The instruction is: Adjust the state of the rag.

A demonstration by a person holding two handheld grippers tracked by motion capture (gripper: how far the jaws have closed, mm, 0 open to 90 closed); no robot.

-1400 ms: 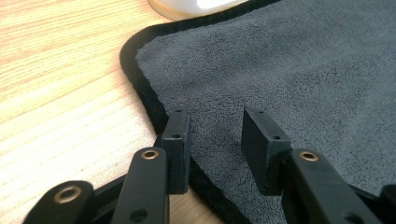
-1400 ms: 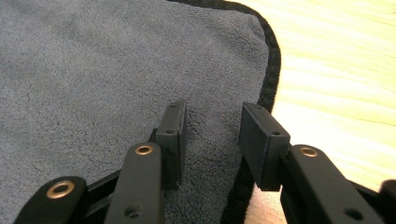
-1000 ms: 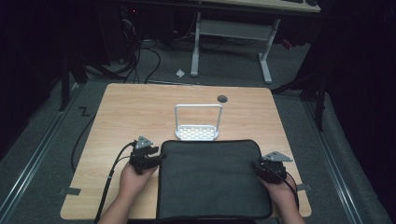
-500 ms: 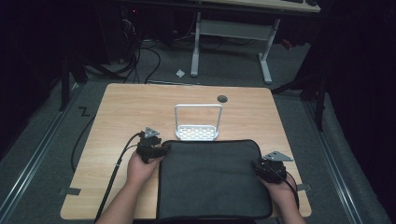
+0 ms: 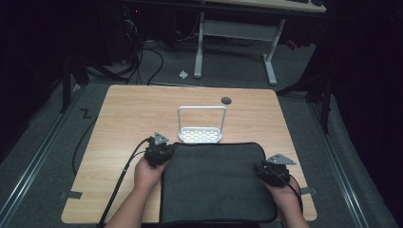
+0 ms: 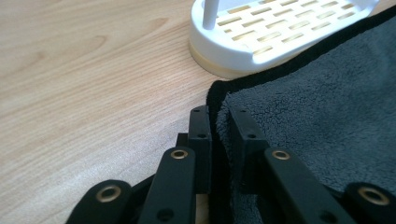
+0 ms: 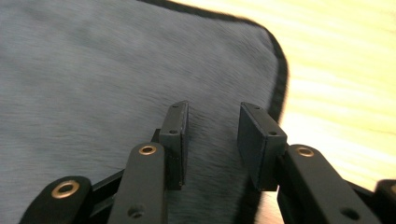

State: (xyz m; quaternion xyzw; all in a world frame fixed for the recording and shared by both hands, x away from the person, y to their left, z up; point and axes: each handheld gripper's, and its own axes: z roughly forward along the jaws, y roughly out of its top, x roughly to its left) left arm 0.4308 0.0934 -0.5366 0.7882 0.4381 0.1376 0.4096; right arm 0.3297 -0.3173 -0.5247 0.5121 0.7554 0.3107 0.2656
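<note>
The dark grey towel (image 5: 216,183) lies flat on the near half of the wooden table (image 5: 128,114), its long axis running from the person toward the white slotted rack (image 5: 201,134), which is empty and touches the towel's far edge. The left gripper (image 6: 219,126) has just been closing and now pinches the towel's far-left corner hem between narrow jaws. The right gripper (image 7: 212,135) is over the right edge, jaws half spread with cloth between them but not pressed

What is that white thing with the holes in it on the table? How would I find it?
Start at the wooden table and find the big dark grey towel at its near edge. Just beyond the towel's far edge stands the white rack: a flat base full of slots with a thin hoop rising over it. It is the one bright white, upright thing there; the towel is dark, soft and flat.
</note>
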